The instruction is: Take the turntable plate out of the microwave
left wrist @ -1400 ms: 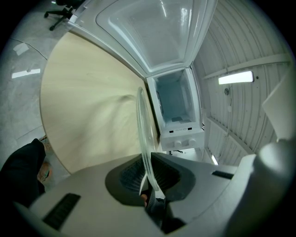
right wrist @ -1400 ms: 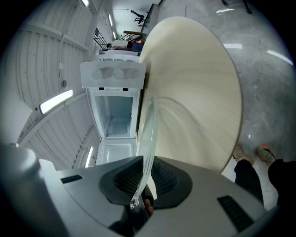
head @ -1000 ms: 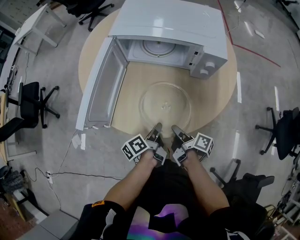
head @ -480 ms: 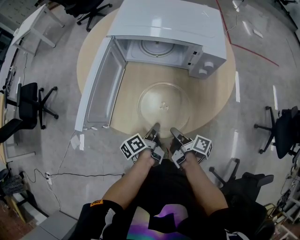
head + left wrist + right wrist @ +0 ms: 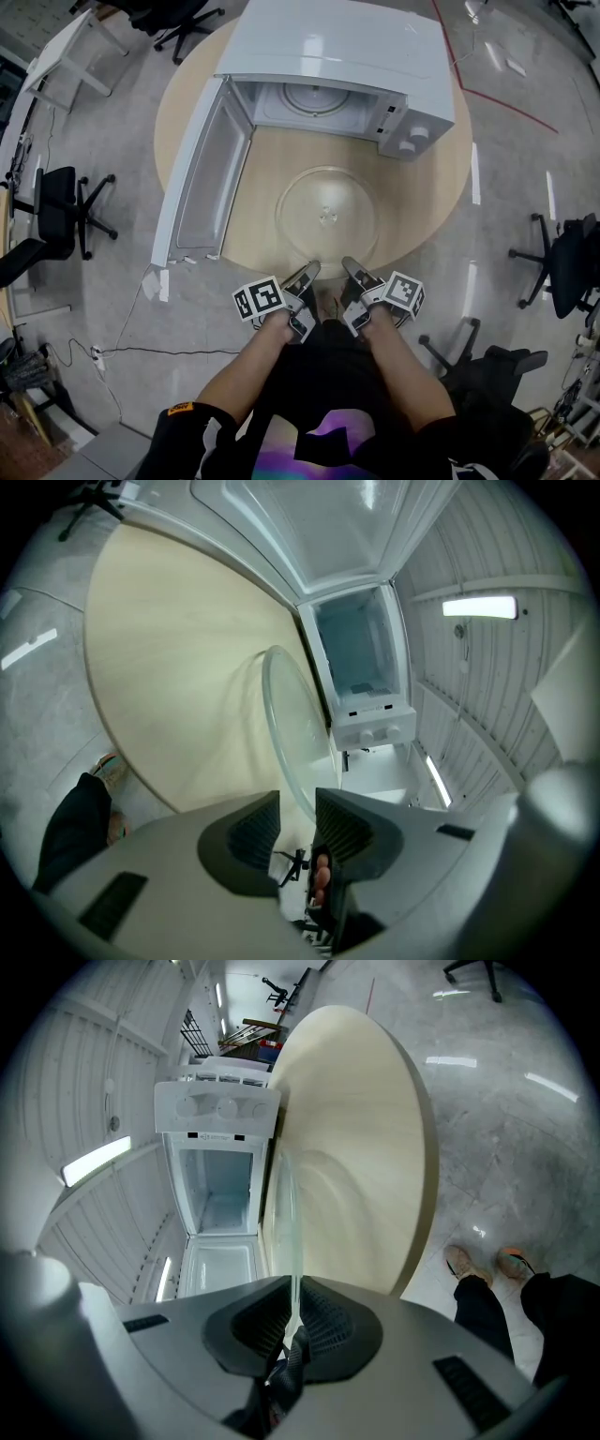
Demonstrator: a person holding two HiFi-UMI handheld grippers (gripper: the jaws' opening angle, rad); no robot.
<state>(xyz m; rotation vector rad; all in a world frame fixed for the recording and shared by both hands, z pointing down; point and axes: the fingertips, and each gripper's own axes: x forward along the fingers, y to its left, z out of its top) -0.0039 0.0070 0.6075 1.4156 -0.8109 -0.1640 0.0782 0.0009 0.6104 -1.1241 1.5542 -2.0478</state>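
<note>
The clear round glass turntable plate (image 5: 326, 214) lies on the pale round wooden table (image 5: 431, 187). The left gripper (image 5: 307, 272) has just been opening, rim loose between its jaws; the right gripper (image 5: 349, 266) clamps the rim. 1 tug could slide it off.

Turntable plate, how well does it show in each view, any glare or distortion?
Head view: the clear turntable plate shows only as faint rings on the table. Left gripper view: fisheye bows its edge-on rim. Right gripper view: a thin pale line.
</note>
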